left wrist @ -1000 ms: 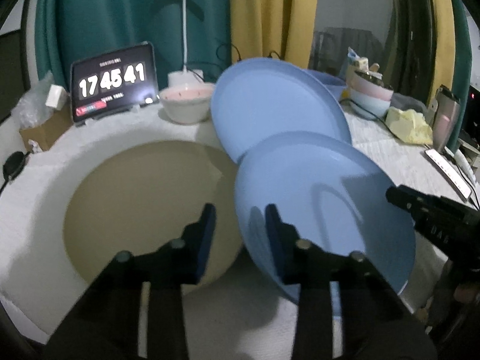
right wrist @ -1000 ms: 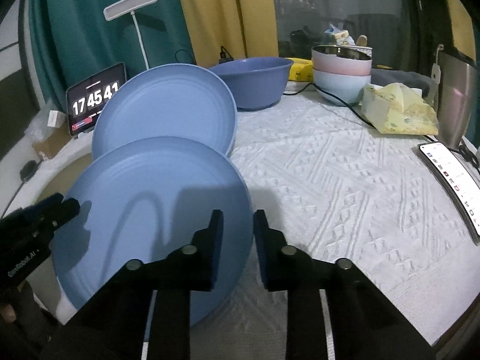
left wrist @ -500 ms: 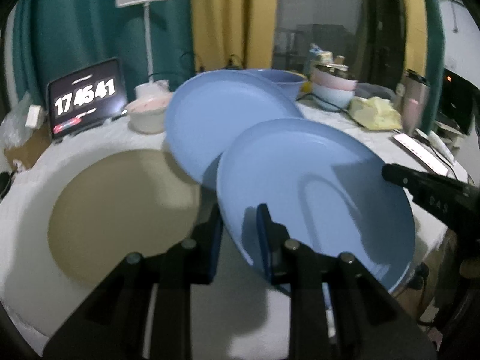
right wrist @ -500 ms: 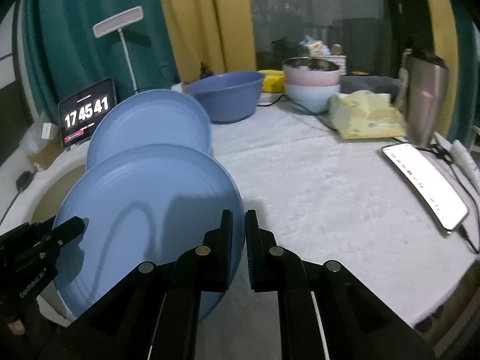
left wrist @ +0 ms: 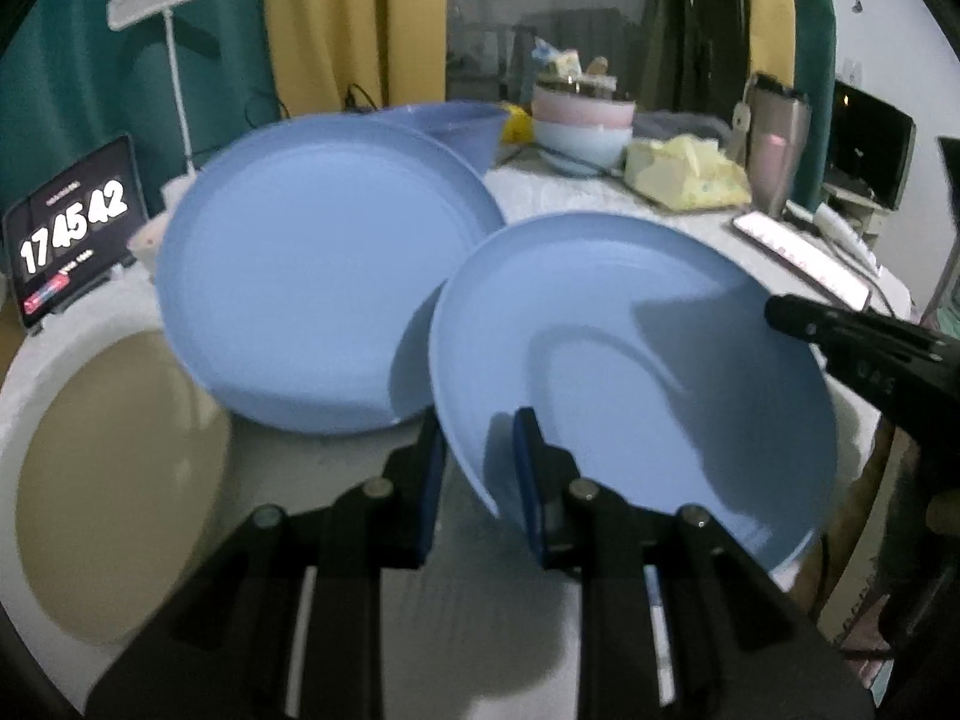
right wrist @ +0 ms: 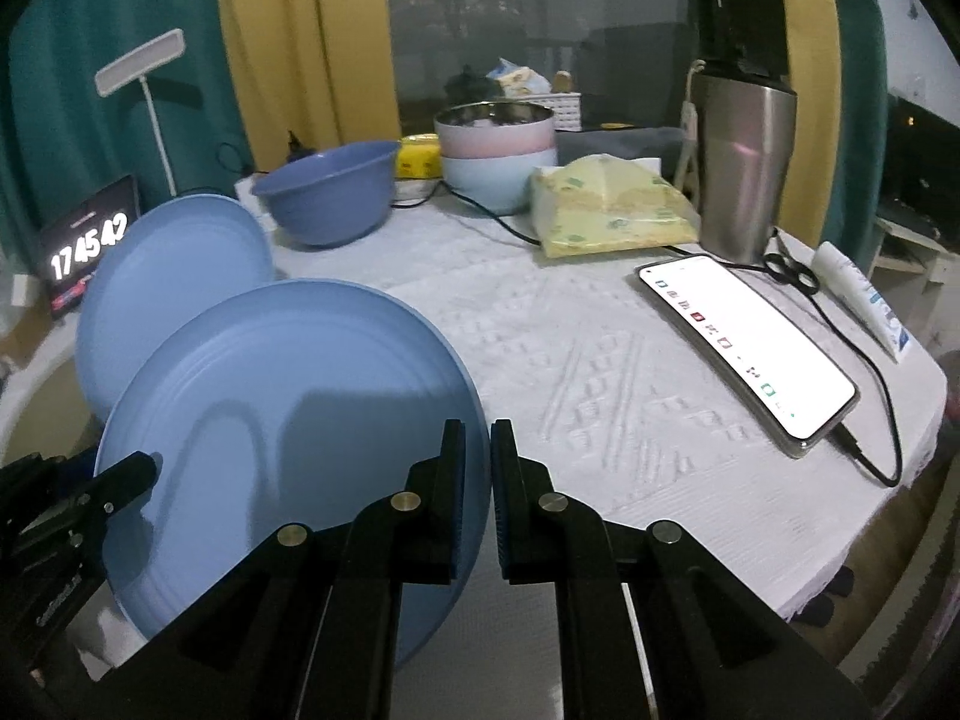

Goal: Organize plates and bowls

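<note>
A light blue plate (left wrist: pixel 630 372) hangs tilted over the table's near edge, held from both sides. My left gripper (left wrist: pixel 477 462) is shut on its left rim. My right gripper (right wrist: pixel 478 480) is shut on its right rim (right wrist: pixel 474 420). Each gripper shows in the other's view: the right gripper (left wrist: pixel 840 336) at the plate's far side, the left gripper (right wrist: pixel 90 504) low on the left. A second blue plate (left wrist: pixel 312 288) sits tilted just behind the held one. A beige plate (left wrist: pixel 114 480) lies flat at the left.
A dark blue bowl (right wrist: pixel 330 192) and stacked pink and pale blue bowls (right wrist: pixel 495 150) stand at the back. A tissue pack (right wrist: pixel 612 210), steel tumbler (right wrist: pixel 744 162), plugged-in phone (right wrist: pixel 744 348) and tube (right wrist: pixel 864 300) occupy the right. A clock tablet (left wrist: pixel 72 234) and lamp (left wrist: pixel 174 60) stand at the left.
Both grippers have closed on the near blue plate's rim. The plate has come up and shifted right, away from the beige plate, toward the table's near edge.
</note>
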The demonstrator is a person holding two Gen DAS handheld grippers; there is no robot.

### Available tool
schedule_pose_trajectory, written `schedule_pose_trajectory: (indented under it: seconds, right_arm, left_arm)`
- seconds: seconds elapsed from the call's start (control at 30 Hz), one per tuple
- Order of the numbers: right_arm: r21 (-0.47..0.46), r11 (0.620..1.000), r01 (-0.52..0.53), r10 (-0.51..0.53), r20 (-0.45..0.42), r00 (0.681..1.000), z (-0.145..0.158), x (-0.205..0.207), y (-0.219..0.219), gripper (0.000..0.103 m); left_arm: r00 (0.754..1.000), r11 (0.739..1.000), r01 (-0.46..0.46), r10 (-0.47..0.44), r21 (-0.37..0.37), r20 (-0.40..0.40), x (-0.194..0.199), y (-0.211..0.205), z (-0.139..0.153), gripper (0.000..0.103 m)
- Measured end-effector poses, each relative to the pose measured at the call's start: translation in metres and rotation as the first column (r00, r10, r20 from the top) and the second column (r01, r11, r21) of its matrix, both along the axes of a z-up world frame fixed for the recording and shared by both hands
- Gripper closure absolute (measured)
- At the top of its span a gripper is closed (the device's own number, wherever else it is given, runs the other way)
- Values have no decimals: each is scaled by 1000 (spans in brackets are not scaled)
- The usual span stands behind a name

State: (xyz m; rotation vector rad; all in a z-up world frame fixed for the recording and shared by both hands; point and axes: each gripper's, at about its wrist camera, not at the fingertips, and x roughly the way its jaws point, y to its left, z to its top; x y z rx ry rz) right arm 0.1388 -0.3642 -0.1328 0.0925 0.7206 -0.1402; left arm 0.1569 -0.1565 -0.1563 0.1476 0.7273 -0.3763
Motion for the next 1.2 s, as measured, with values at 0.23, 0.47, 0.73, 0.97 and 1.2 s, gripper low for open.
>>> schedule_pose_trajectory:
  seconds: [0.23,0.47,0.73,0.97,1.2]
  right_arm:
    - [-43,999,-13,12,-5,1000,0,1,8,90]
    - [-72,994,-84,83,-24,996,-3,9,35,81]
    - [-84,991,-104,101,-38,994,0,15,46,72]
    - [-93,988,-123,124,3,992,22,21,48,68]
    - [-65,979,-191,192,12,981,33,42,62,67]
  left_arm:
    - [999,999,-29,28,-33,-43,12,7,-1,78]
    - [997,997,-70,69,-24,-46,18,20,-3,76]
    - [990,988,-137,134,-65,-43,21,46,8,75]
    - [987,981,-160,157,-111,-37,21,70,18,69]
    - [984,975,-178,179,-136,-4,14,86,32,69]
